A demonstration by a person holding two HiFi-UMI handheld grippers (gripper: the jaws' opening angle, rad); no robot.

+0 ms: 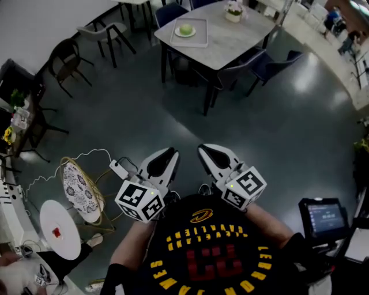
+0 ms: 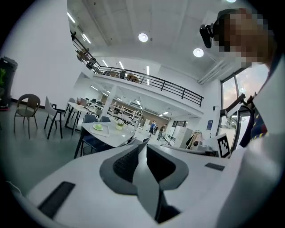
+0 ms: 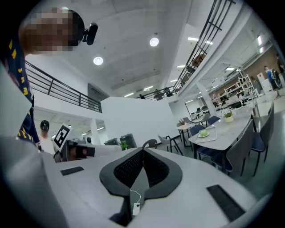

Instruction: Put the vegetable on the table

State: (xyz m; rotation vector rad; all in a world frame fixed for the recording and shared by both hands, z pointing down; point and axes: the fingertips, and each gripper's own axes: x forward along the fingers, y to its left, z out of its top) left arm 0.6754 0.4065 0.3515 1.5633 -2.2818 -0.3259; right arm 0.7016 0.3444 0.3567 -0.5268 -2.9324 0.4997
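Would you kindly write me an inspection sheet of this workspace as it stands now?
Surface: grey table, well ahead of the person, with chairs around it.
Job's things: vegetable, green, on a plate in a tray on that table.
Clutter: potted plant on the table.
Grippers: left claw barely apart, empty; right claw shut, empty; both held near the chest.
Cables: white cable loose on the floor at left.
Surroundings: small round tables at left, screen at right.
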